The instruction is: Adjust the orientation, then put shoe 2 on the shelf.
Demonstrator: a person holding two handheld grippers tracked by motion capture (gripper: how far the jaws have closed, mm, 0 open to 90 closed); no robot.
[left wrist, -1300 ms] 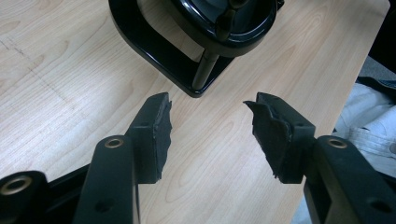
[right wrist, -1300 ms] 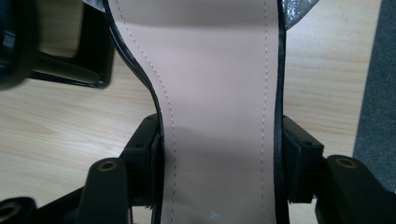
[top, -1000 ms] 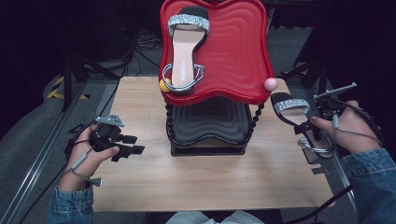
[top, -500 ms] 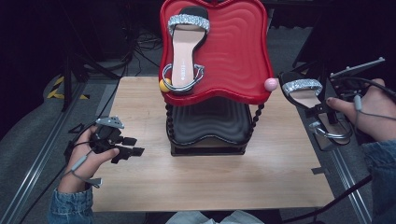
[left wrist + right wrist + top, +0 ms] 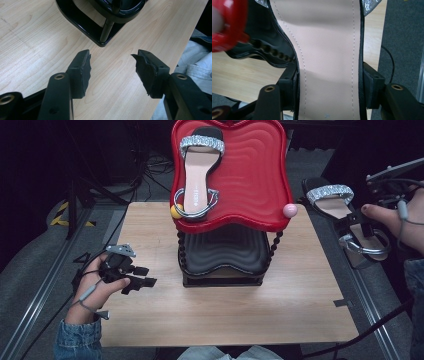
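**Right gripper holds a sandal off the table's right edge**

Your right gripper [image 5: 361, 232] clamps a sandal [image 5: 339, 212] across its beige insole, beside the red tray [image 5: 250, 180] where a matching sandal [image 5: 197, 172] lies. Your left gripper [image 5: 142, 281] rests on the wooden table [image 5: 225, 320], jaws spread, gripping nothing.

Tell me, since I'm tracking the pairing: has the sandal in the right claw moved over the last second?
Yes. The sandal in the right claw has risen up and away from the table, toward the red tray.
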